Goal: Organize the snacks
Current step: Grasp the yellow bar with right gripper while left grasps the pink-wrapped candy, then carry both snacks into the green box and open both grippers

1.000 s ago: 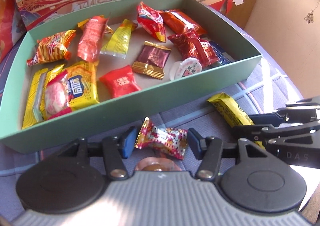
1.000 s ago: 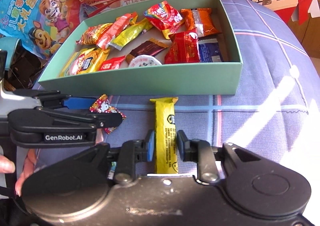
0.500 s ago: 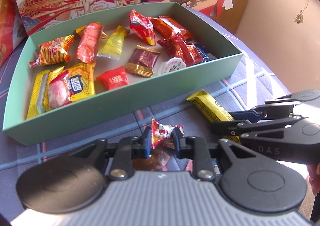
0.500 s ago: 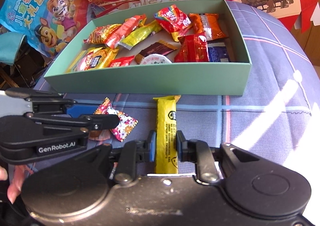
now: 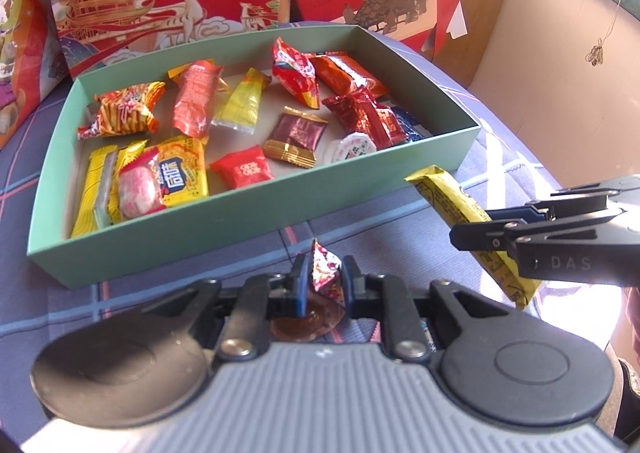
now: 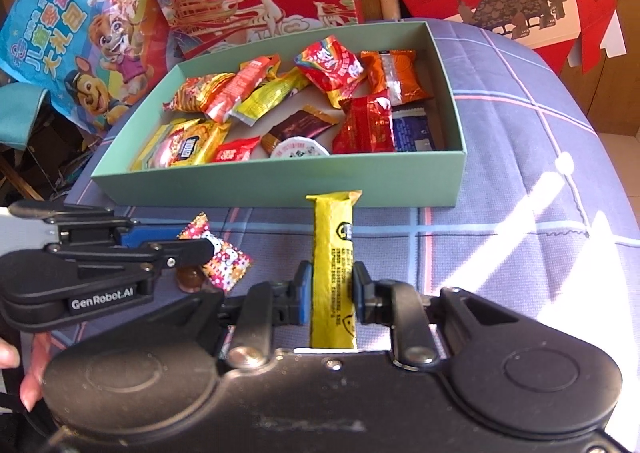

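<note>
Before the shallow green cardboard box [image 6: 280, 185] of assorted wrapped snacks: left gripper [image 5: 323, 285] clamped on a crinkly red patterned candy [image 5: 326, 273], right gripper [image 6: 331, 289] pinching a long yellow snack stick [image 6: 333, 273], both seemingly bound for the box.

We see a surface covered in a blue plaid cloth [image 6: 500, 141], sunlit on its right side. On it sits an open green box [image 6: 280, 183] of wrapped snacks, and just in front of the box a small amber jelly cup [image 6: 191, 277] rests on the cloth.
</note>
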A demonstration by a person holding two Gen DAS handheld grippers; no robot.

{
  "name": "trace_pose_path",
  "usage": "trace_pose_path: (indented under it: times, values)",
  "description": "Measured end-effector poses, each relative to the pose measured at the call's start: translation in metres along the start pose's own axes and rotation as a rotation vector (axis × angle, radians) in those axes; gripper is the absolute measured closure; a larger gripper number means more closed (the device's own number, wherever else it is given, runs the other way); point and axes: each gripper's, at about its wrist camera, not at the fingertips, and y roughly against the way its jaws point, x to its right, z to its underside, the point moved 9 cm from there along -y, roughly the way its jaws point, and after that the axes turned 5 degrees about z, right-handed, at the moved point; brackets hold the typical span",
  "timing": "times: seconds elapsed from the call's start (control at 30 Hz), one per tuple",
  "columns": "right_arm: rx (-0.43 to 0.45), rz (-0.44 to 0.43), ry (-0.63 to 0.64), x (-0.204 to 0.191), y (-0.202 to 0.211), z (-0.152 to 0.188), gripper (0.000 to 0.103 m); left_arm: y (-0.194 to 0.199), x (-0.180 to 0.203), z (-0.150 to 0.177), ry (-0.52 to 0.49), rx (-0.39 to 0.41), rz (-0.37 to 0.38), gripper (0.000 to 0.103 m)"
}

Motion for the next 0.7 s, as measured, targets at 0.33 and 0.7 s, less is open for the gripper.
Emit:
trace_pose_path:
  times: [0.33,0.7]
  values:
    - [0.025,-0.03,-0.001,-0.009,0.009,-0.015,0.083,0.027,-0.021,-0.004,0.056,0.05,-0.004,0.087]
    - [0.082,-0.116,-0.061,-0.038,-0.003,-0.105,0.083,0.042,-0.06,-0.083,0.065,0.145,-0.064,0.086]
